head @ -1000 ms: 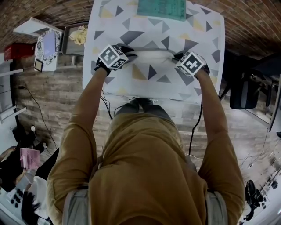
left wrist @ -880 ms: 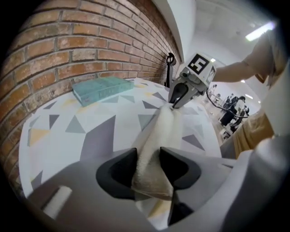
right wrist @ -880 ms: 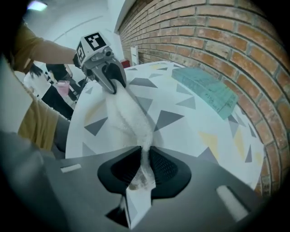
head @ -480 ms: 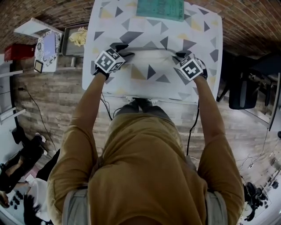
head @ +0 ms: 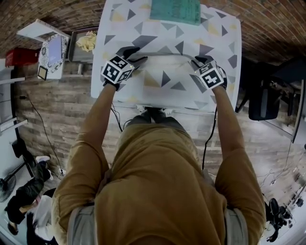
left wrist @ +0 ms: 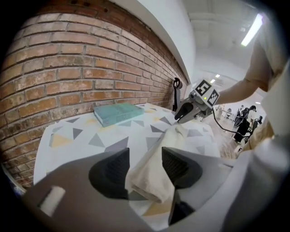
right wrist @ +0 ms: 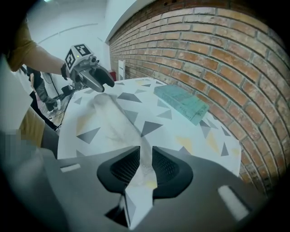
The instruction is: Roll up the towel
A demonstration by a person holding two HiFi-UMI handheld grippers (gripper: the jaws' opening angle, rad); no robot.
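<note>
Both ends of the towel (head: 165, 54), lying lengthwise parallel to the near edge of the table (head: 224, 33), are being held: left gripper (left wrist: 145, 157), jaws just opening, half-wide around the roll; right gripper (right wrist: 146, 156) pinching narrowly.

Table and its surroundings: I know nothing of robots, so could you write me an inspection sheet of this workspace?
surface: table with a triangle-patterned top
job's things: cream towel, stretched between both tongs
clutter: teal book at the far edge
grippers: left tongs have just been opening, though the towel's thick end fills them; right tongs pinch a thin edge
cables: black cable runs down beside the right arm
surroundings: brick wall, wood floor, black chair
</note>
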